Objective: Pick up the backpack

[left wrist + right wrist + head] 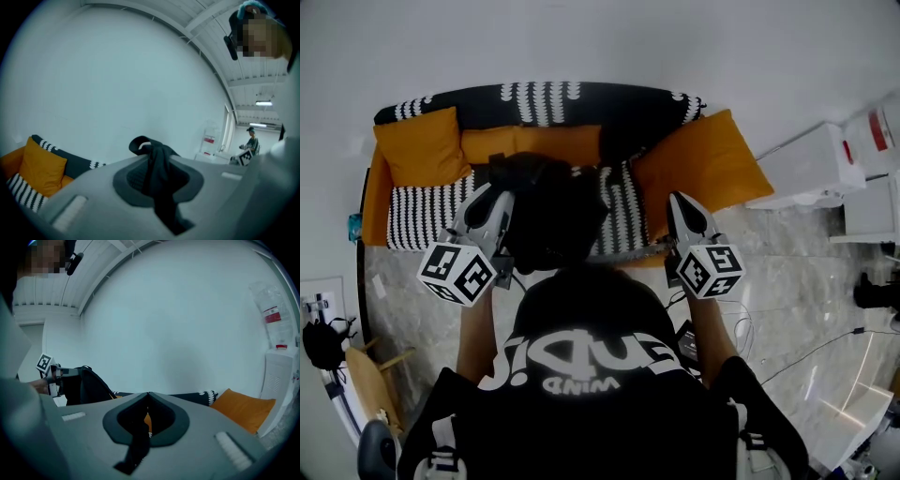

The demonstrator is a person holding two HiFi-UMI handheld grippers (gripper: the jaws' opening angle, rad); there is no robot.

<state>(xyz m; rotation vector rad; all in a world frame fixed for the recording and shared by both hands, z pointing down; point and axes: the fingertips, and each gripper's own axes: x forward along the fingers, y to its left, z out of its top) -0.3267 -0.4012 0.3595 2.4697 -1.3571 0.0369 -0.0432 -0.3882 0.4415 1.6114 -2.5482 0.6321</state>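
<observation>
The black backpack (551, 217) hangs in front of me, above the sofa seat. In the left gripper view, my left gripper (152, 153) is shut on a black strap (158, 174), whose loop sticks up past the jaw tips. In the head view this left gripper (494, 195) sits at the bag's upper left. My right gripper (681, 201) is to the right of the bag, apart from its body. In the right gripper view, that right gripper (148, 397) has its jaw tips together, with a thin black strap (137, 442) trailing between them. The backpack (88, 384) shows at the left there.
A sofa (422, 217) with a black-and-white striped seat stands against the white wall, with orange cushions (422, 146) at both ends. White cabinets (811, 167) stand to the right. Cables (825, 342) run over the marble floor. A person (251, 140) stands far off in the left gripper view.
</observation>
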